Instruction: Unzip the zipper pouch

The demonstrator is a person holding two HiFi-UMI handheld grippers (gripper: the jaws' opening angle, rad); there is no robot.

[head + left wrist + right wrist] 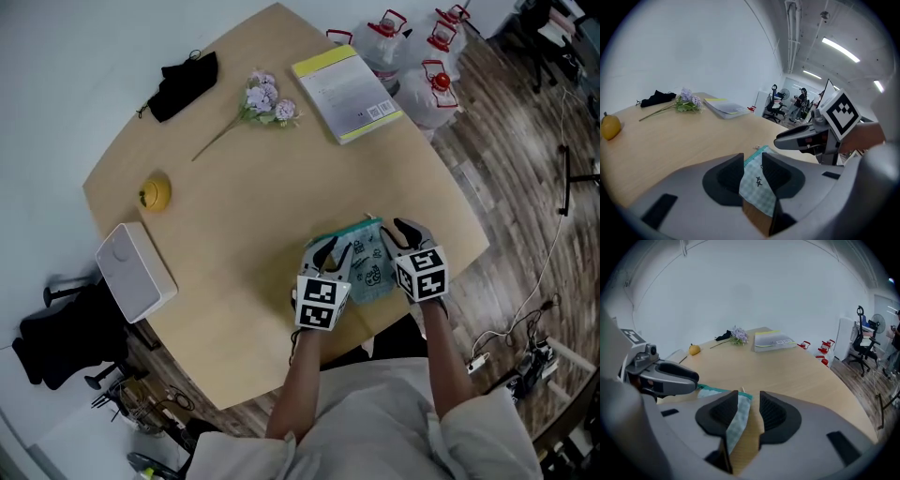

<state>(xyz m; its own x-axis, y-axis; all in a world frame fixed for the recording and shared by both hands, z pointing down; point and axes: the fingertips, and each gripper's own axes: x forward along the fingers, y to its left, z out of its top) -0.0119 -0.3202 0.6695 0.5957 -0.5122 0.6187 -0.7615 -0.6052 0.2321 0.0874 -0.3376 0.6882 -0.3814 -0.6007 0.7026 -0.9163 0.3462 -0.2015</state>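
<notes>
A teal checked zipper pouch with small drawings lies near the front edge of the wooden table. My left gripper is at its left end. In the left gripper view the fabric fills the gap between the jaws of that gripper, which is shut on it. My right gripper is at the right end. In the right gripper view the pouch's edge rests against the left pad and bare table shows beside the other pad, so this gripper is open. A small pale zipper tab sits just beyond its jaws.
At the table's far side lie a yellow-edged booklet, a sprig of purple flowers and a black cloth. A yellow fruit and a white box are at the left. Water jugs stand on the floor.
</notes>
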